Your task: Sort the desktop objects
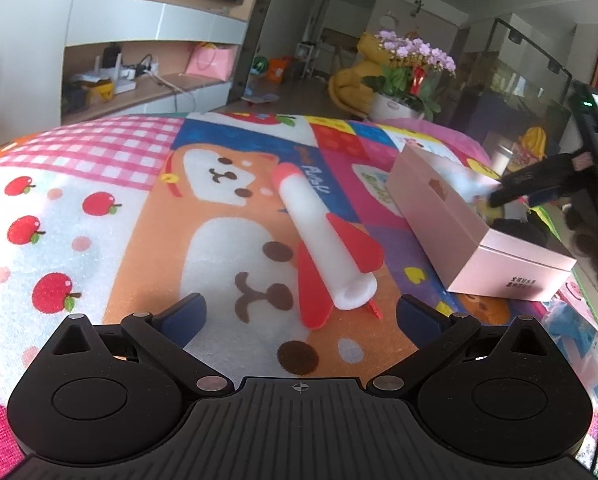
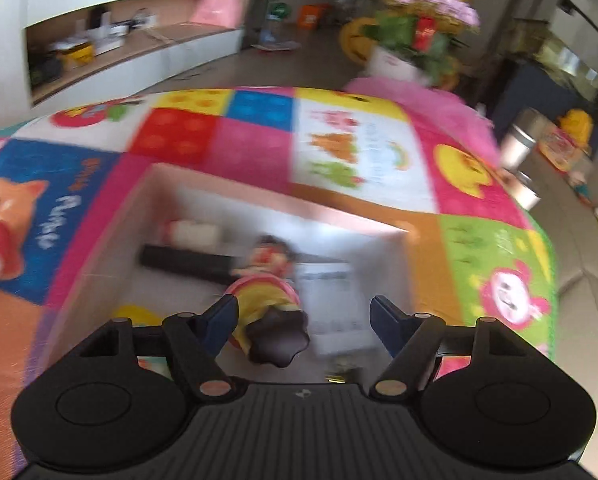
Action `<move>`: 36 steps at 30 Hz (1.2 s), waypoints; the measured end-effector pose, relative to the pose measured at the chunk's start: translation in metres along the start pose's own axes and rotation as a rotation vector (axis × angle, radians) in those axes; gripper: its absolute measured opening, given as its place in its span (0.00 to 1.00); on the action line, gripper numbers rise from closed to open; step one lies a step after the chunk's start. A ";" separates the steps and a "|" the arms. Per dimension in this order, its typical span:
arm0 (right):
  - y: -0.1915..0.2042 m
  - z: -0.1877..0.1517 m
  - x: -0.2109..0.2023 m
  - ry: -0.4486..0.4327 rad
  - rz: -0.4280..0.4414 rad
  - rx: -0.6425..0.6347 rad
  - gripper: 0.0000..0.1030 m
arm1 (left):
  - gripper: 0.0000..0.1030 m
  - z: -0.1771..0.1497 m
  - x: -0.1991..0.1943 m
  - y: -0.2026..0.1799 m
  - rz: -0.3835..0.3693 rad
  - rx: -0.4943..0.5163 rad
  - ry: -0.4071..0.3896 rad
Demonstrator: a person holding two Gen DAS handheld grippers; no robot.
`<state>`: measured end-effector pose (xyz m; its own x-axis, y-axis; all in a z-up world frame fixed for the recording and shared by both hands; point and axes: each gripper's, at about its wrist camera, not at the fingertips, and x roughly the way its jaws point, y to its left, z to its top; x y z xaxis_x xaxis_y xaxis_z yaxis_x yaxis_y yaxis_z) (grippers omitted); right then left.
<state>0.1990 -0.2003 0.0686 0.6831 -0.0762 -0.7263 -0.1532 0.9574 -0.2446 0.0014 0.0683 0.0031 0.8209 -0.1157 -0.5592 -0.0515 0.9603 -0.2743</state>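
A white foam rocket (image 1: 323, 240) with red nose and fins lies on the colourful mat, tail end toward me. My left gripper (image 1: 301, 306) is open just short of that tail, touching nothing. A pink open box (image 1: 439, 216) stands to the right of the rocket. My right gripper (image 2: 303, 308) hangs over that box (image 2: 283, 200), jaws apart. Below it in the box lies a doll (image 2: 267, 292) in a yellow dress, close to the left finger but not pinched. A black rod (image 2: 183, 264) and a white bottle (image 2: 195, 232) lie deeper inside. The right wrist view is blurred.
The patterned mat (image 1: 99, 208) covers the table and drops off at the far and right edges. Metal cups (image 2: 519, 144) stand beyond the right edge. A potted plant (image 1: 399, 76) with purple flowers sits on the floor behind, and shelves line the back left.
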 end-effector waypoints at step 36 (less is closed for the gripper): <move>0.070 -0.199 -0.118 -0.209 0.343 -0.004 1.00 | 0.77 0.027 0.046 -0.054 0.085 0.219 0.032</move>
<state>-0.0345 -0.1793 0.0095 0.7222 0.3062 -0.6202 -0.4001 0.9164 -0.0135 0.0573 0.0179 0.0134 0.8001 -0.0363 -0.5988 0.0071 0.9987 -0.0509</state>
